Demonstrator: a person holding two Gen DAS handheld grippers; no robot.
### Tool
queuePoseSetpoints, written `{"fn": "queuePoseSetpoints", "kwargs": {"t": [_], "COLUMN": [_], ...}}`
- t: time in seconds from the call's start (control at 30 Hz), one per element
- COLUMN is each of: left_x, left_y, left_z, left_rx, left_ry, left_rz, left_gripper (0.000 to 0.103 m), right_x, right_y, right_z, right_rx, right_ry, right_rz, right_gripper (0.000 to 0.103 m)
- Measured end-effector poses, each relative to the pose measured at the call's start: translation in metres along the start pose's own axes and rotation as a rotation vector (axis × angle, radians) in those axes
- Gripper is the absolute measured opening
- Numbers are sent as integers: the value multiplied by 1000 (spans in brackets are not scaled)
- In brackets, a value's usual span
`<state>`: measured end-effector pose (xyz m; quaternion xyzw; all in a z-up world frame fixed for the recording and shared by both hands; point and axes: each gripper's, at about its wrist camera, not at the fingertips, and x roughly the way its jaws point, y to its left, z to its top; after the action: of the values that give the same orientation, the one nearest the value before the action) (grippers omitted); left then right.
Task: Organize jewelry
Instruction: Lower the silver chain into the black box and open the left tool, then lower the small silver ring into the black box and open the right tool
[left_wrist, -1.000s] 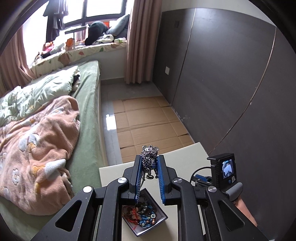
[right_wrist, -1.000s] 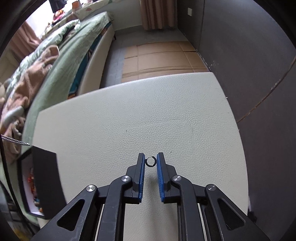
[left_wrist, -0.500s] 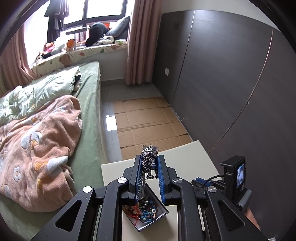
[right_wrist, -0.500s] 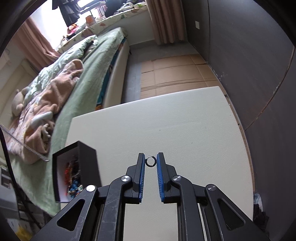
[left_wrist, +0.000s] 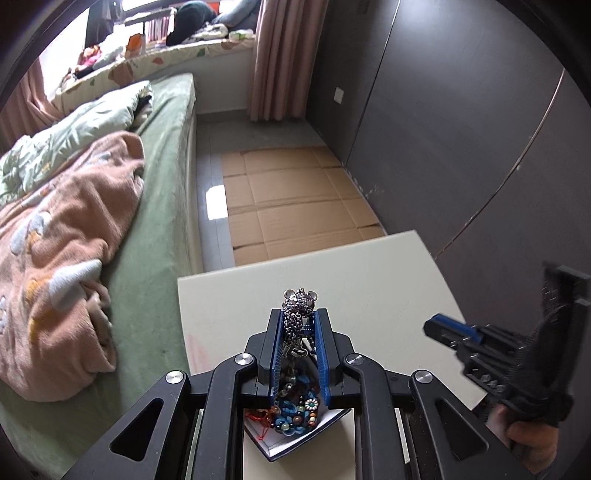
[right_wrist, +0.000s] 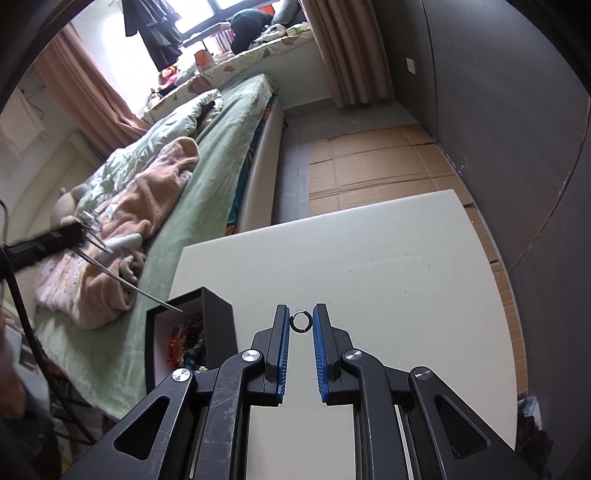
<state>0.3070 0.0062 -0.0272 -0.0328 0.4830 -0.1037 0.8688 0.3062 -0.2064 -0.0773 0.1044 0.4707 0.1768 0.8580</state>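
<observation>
My left gripper is clamped on a beaded bear charm above the jewelry box. My right gripper pinches a small ring over the table.

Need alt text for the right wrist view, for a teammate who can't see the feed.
The right gripper pinches a small dark ring between its blue pads, above a white tabletop. At lower left sits a black box of colourful beaded jewelry, a thin chain slanting into it; a bed lies beyond.
</observation>
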Motion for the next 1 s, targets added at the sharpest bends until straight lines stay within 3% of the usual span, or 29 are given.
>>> {"fn": "queuePoseSetpoints", "kwargs": {"t": [0.43,0.53,0.63,0.7,0.83,1.0], "left_x": [68,71,61,56,40,24], "left_y": [14,21,30,35,48,65], "left_z": [-25,-27,-27,-26,-31,-38], "left_rx": [-44,-71,-91,-100,-121,-146], "left_ry": [143,169,147,133,91,63], "left_rz": [-31,-46,-44,-44,-34,-25], "left_gripper": [18,18,19,22,52,55], "right_x": [0,3,5,8,15,29], "right_y": [14,16,21,27,41,62], "right_z": [2,3,3,3,4,3], "right_rx": [6,8,3,-3,-16,-44], "right_ry": [-18,-13,-11,-8,5,26], "right_rz": [91,119,156,178,211,223], "right_gripper": [14,14,14,14,14,14]}}
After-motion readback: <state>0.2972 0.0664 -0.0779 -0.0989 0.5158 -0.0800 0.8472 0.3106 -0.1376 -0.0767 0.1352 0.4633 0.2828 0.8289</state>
